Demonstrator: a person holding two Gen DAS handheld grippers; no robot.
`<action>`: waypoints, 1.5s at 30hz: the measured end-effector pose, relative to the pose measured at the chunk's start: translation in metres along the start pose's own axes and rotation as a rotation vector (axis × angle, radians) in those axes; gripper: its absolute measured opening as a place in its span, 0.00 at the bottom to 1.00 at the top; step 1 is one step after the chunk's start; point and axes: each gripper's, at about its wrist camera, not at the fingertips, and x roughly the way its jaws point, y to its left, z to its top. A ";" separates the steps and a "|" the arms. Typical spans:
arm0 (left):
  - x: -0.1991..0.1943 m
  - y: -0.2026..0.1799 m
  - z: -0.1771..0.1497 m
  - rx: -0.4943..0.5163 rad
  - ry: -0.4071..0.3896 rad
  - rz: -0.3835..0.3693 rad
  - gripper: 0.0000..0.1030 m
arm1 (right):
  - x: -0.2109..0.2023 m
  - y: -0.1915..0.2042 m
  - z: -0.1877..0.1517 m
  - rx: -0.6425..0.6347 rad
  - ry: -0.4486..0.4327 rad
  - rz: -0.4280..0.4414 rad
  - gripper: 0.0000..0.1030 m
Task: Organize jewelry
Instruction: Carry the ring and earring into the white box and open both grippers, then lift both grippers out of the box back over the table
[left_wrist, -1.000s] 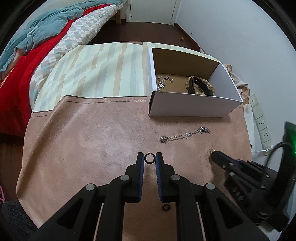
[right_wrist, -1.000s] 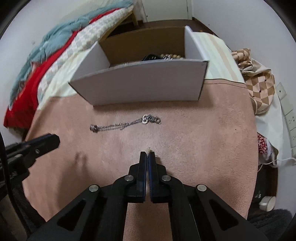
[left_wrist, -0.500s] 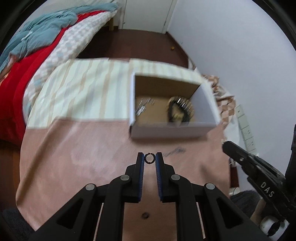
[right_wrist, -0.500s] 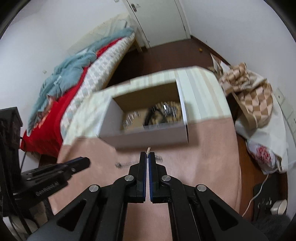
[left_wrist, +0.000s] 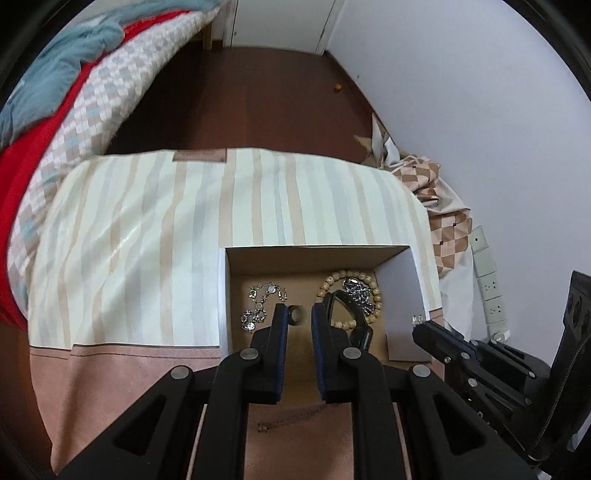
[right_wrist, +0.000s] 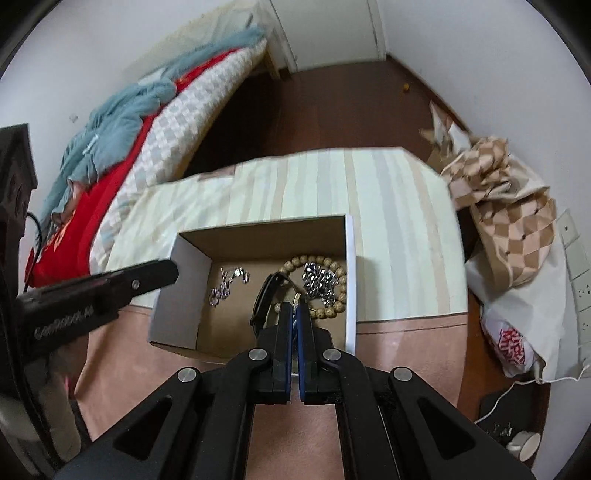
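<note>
My left gripper is shut on a small black ring and holds it above the open cardboard box. My right gripper is shut on a tiny earring over the same box. Inside lie a silver chain, a wooden bead bracelet, a black band and a silver clump. A silver chain lies on the pink mat between my left fingers. The right gripper's tip shows in the left wrist view.
The box stands on a table with a striped cloth and a pink mat. A bed is to the left, checkered bags and a wall socket strip to the right.
Both grippers have lifted off the mat and moved forward over the box, each still holding its piece. The silver chain stayed on the mat.
</note>
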 end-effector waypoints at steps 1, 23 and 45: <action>0.002 0.002 0.001 -0.008 0.009 0.003 0.13 | 0.001 -0.001 0.001 0.000 0.007 -0.001 0.03; -0.050 0.029 -0.054 -0.001 -0.158 0.247 1.00 | -0.029 0.023 -0.032 -0.071 -0.034 -0.235 0.98; -0.163 -0.014 -0.127 0.038 -0.358 0.267 1.00 | -0.165 0.057 -0.090 -0.060 -0.299 -0.334 1.00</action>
